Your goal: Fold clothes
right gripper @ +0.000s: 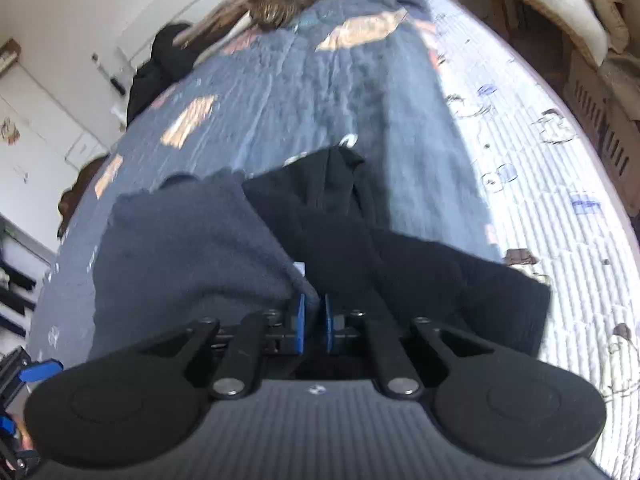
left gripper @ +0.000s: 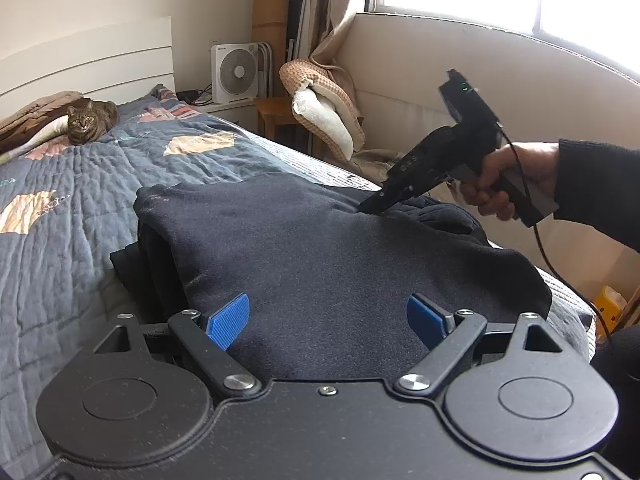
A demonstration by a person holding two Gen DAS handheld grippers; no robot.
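A dark navy garment (left gripper: 320, 264) is seen spread across the middle of the left wrist view, lying on a blue quilted bedspread (left gripper: 80, 208); its long axis runs from the lower centre of the frame up toward the right, with a folded edge at the upper left and a loose corner drooping at the right edge of the bed. In the same view the left gripper (left gripper: 326, 316) is held at the bottom centre over the near edge of the cloth, its blue pads (left gripper: 228, 320) spread wide with nothing clamped between them. The right gripper (left gripper: 370, 206) is seen at centre right, gripped by a hand (left gripper: 508, 184) in a dark sleeve and angled down into the far edge of the garment. In the right wrist view its jaws are drawn nearly together on a fold of the dark fabric (right gripper: 316, 280). A tabby cat (left gripper: 86, 120) is seen lying at the upper left by the headboard, and a white fan (left gripper: 236, 72) stands behind the bed.
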